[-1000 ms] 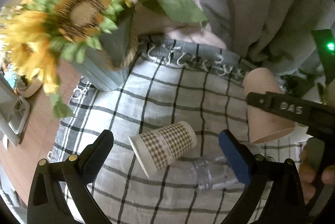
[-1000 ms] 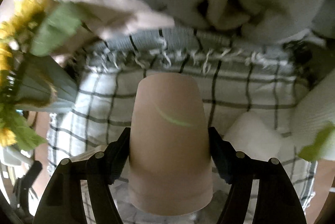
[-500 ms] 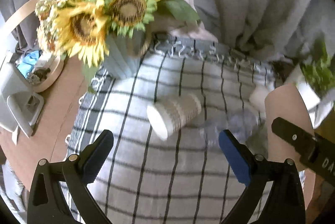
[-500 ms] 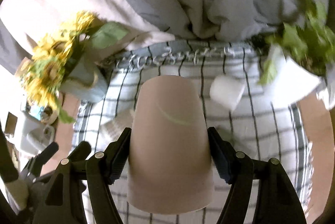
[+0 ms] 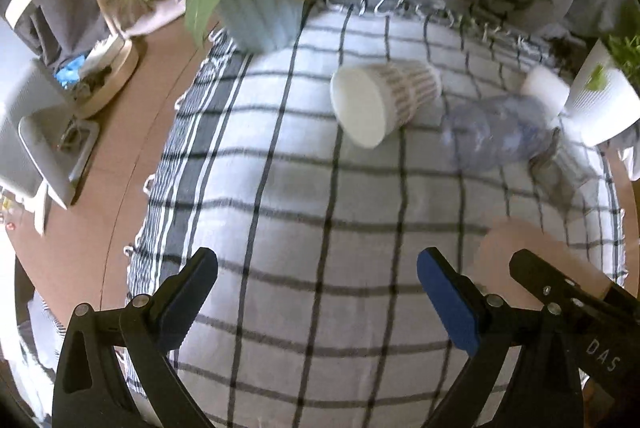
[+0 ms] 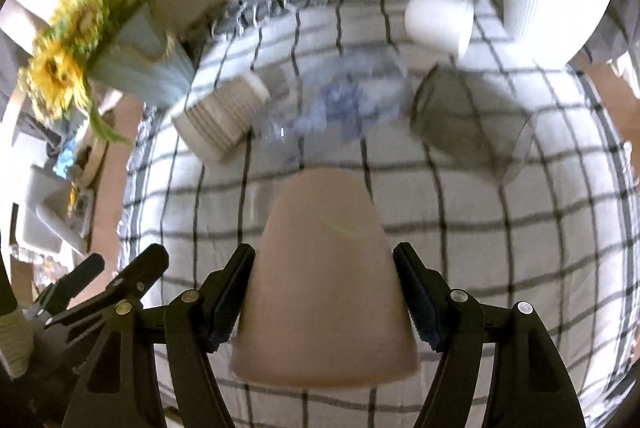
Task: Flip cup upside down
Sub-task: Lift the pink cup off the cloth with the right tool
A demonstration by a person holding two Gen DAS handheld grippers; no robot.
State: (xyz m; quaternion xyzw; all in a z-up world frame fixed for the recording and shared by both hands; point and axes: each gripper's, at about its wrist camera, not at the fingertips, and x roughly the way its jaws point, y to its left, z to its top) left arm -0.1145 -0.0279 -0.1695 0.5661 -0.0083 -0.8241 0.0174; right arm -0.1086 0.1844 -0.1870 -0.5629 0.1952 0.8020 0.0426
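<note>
pink cup (image 6: pixel 326 284) sits clamped between the two fingers of the right gripper (image 6: pixel 325 302), gripped at mid-body on both sides. its long axis runs straight out along the fingers, closed base pointing forward and away, wide rim back toward the handle, so it looks lifted above the checked cloth (image 6: pixel 520 248) rather than resting on it, though contact under the rim is hidden. judging by that, the coming move turns on pitching the fingers so the rim faces the cloth and the base points up, then lowering onto the bare patch of cloth right ahead. the left gripper (image 5: pixel 318 294) is spread wide and holds nothing, just beside the pink cup on its left. well ahead lie a patterned paper cup (image 5: pixel 384 100) on its side, a clear plastic bottle (image 5: pixel 496 134), a dark clear cup (image 6: pixel 468 116) and a white cup (image 6: pixel 438 20).
</note>
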